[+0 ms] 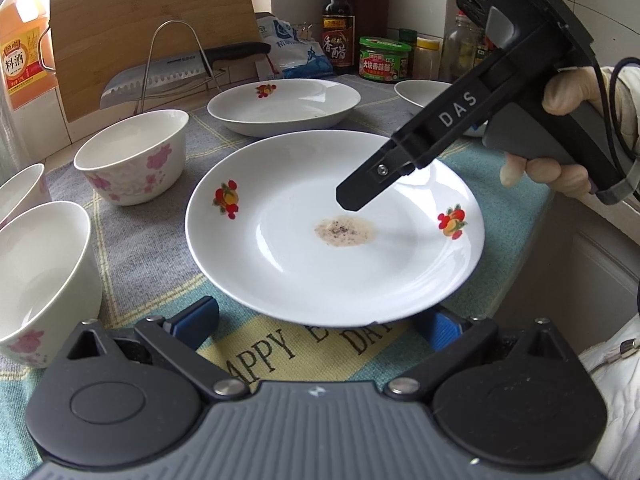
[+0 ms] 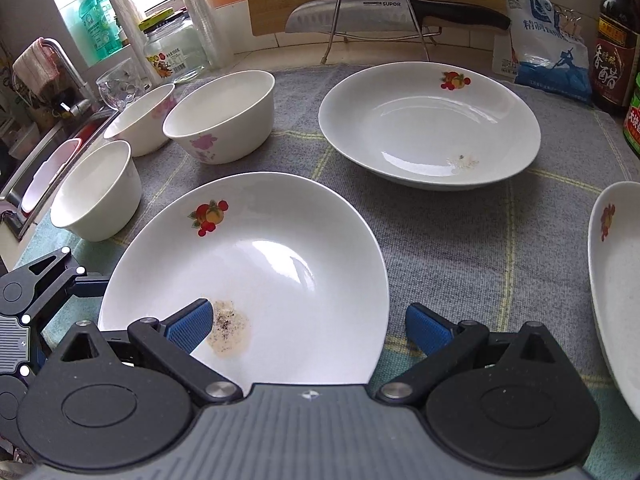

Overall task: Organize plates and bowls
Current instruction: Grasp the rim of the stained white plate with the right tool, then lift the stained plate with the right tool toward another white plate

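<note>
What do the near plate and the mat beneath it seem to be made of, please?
Near plate: likely glazed ceramic, glossy white with sharp highlights and printed fruit motifs. Mat: apparently woven fabric, matte, with a visible coarse weave and printed lettering.

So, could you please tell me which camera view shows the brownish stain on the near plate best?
The left wrist view: the stain lies unobstructed at the middle of the near plate, below the right gripper. In the right wrist view the same stain sits low in the frame, its edge partly hidden behind that gripper's blue pad.
</note>
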### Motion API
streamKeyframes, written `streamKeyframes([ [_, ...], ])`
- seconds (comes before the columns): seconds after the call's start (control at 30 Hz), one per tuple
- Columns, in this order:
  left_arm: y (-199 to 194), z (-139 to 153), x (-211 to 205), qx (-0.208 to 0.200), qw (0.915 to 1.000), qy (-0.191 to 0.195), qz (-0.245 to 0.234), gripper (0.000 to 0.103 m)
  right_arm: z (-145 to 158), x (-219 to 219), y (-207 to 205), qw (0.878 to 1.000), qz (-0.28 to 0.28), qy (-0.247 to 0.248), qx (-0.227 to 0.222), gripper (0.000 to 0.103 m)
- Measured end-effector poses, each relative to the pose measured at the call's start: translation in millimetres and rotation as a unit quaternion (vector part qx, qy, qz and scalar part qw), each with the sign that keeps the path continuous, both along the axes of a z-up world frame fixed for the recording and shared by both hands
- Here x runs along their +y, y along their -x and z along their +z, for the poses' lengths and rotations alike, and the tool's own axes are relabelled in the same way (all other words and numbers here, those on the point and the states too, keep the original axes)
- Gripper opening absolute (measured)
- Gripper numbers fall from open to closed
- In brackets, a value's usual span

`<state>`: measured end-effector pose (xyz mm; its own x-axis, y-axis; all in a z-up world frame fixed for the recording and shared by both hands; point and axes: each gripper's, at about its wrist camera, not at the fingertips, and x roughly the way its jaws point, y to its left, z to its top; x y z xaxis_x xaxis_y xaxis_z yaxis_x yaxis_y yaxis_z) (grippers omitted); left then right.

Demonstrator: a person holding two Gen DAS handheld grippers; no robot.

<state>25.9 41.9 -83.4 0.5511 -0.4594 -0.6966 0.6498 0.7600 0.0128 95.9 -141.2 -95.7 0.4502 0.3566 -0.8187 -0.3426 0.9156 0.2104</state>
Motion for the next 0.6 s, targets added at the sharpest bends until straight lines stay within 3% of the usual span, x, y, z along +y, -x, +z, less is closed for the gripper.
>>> streamKeyframes([
  [0.4,-8.6,-0.6,-0.6,0.000,0.9990,0.001,-0.045,0.103,2.5,-4.5,-32.7,0.996,0.055,-0.058,0.042,0.103],
  [0.6,-9.7,0.6,-1.0,-0.005,0.9983,-0.004,-0.057,0.103,4.2,-3.6,-41.3,0.993,0.076,-0.063,0.062,0.102],
])
